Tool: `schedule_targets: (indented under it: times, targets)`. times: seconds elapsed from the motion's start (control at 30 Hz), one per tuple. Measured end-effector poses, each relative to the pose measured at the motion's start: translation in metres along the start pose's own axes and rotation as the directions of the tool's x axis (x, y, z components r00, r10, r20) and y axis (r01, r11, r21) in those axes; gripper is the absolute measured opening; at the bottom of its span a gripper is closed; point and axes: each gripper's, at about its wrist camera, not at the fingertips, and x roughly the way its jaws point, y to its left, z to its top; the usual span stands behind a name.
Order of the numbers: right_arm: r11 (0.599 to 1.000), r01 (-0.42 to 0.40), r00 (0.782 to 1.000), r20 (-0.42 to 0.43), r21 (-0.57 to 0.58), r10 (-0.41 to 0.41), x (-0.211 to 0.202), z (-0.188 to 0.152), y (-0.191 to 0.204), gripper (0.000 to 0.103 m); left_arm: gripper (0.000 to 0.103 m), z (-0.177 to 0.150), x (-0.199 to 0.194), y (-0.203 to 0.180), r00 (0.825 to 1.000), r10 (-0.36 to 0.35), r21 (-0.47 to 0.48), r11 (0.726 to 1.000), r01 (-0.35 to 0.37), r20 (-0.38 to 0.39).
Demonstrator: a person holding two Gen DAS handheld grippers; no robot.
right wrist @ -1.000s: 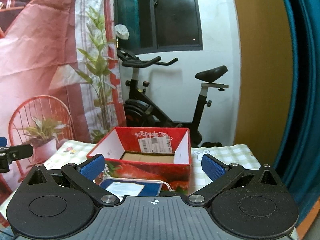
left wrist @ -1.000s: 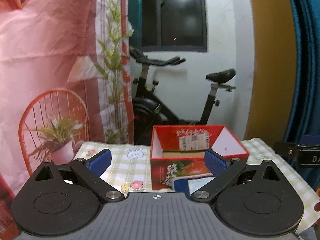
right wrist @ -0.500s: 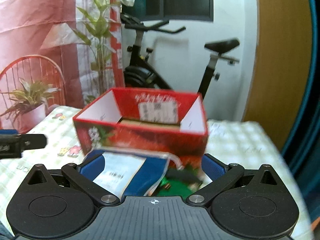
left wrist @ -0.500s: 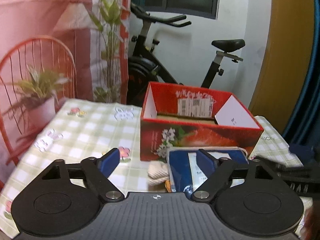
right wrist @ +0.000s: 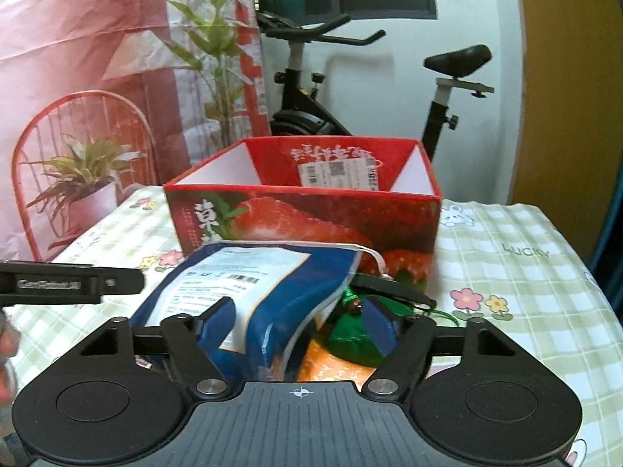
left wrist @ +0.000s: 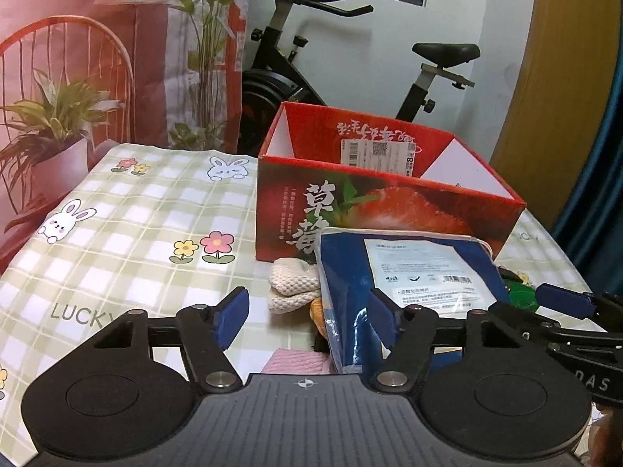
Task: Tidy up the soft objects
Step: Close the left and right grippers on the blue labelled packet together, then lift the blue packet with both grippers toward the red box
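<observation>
Left hand-held gripper (left wrist: 307, 317): blue-padded jaws have just been closing, partly spread, nothing pinched. The right pad sits against the left edge of the blue plastic pouch (left wrist: 405, 284); whether it touches, cannot tell. Between the pads, bare cloth and a pink knitted item (left wrist: 296, 362) low in the view.

Right hand-held gripper (right wrist: 300, 323): jaws have just been closing, partly spread. The near end of the blue pouch (right wrist: 257, 292) and a shiny green item (right wrist: 350, 334) lie between the pads; a firm pinch is not visible.

Pile of soft objects lies on the surface, just in front of the red open-top cardboard box with a strawberry print (left wrist: 385, 194). The pouch is on top, leaning on the box front. Beside it, a cream knitted item (left wrist: 294, 284); under it, an orange item (right wrist: 335, 366).

Writing:
1. Box front: large white Chinese characters; inside the back wall, a white shipping label with barcode and QR code, text too small to read.
2. Pouch: white label with small print and a barcode, unreadable.
3. Green-and-white checked tablecloth with rabbits and flowers (left wrist: 136, 214): "LUCKY".
4. Side of the left hand-held gripper in the right wrist view: lettering blurred.

Behind the surface: black exercise bike (right wrist: 311, 89).
</observation>
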Motion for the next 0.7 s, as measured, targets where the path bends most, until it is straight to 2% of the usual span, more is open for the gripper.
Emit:
schedule_targets:
  times: [0.17, 0.27, 0.33, 0.37, 0.7]
  targets:
    - [0.999, -0.033, 0.999, -0.035, -0.012, 0.033, 0.006, -0.004, 0.003, 0.057, 0.067, 0.001, 0.007, -0.007, 0.997, -0.073, 0.027, 0.997, 0.073, -0.019]
    - [0.998, -0.058, 0.997, -0.050, -0.010, 0.057, 0.009, -0.007, 0.004, 0.050, 0.054, -0.004, 0.018, -0.010, 0.987, -0.145, 0.012, 0.989, 0.146, -0.063]
    - [0.997, -0.071, 0.995, -0.065, -0.008, 0.070, 0.011, -0.009, 0.005, 0.043, 0.043, -0.009, 0.023, -0.008, 0.972, -0.216, -0.032, 0.976, 0.214, -0.093]
    - [0.997, -0.080, 0.994, -0.074, -0.002, 0.079, 0.013, -0.011, 0.005, 0.041, 0.043, -0.012, 0.024, -0.006, 0.968, -0.230, -0.043, 0.973, 0.227, -0.097]
    - [0.996, -0.088, 0.992, -0.096, -0.006, 0.087, 0.017, -0.015, 0.006, 0.036, 0.041, -0.025, 0.028, -0.001, 0.959, -0.263, -0.088, 0.963, 0.254, -0.102]
